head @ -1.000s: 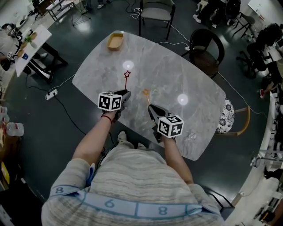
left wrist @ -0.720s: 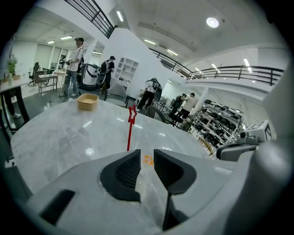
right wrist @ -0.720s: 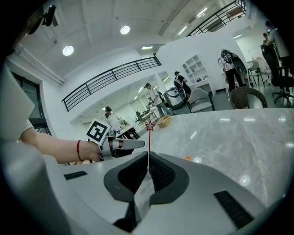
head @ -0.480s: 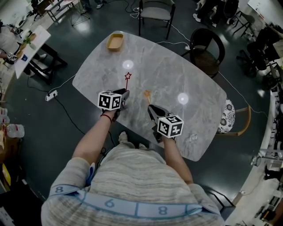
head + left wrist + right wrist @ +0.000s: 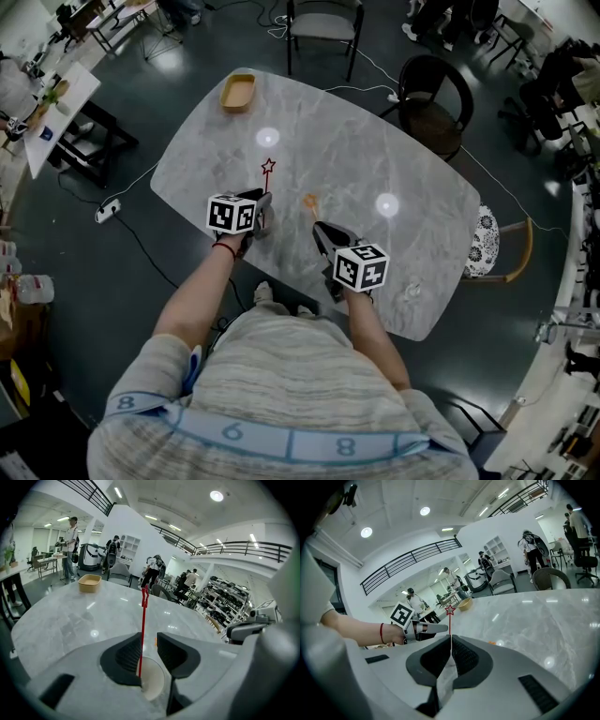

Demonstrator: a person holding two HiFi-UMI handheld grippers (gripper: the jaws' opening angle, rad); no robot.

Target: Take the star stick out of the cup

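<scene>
The red star stick [image 5: 268, 169] stands upright in a pale paper cup [image 5: 152, 684] on the marble table [image 5: 412, 159]. My left gripper [image 5: 263, 204] is shut on the cup, its pads on either side of the rim. In the left gripper view the star stick [image 5: 142, 620] rises between the jaws of the left gripper [image 5: 149, 641]. My right gripper [image 5: 322, 228] sits to the right and nearer me, jaws together with nothing seen in them, pointing toward the cup. In the right gripper view the star stick [image 5: 450, 611] shows beyond the right gripper [image 5: 451, 641].
A small orange stick-like thing [image 5: 309, 201] lies on the table just ahead of the right gripper. A tan tray [image 5: 237, 92] sits at the table's far left end. Chairs [image 5: 431, 94] stand around the far side. People stand in the room behind.
Only the head view has shifted slightly. Both grippers, the cup and the star stick keep their places.
</scene>
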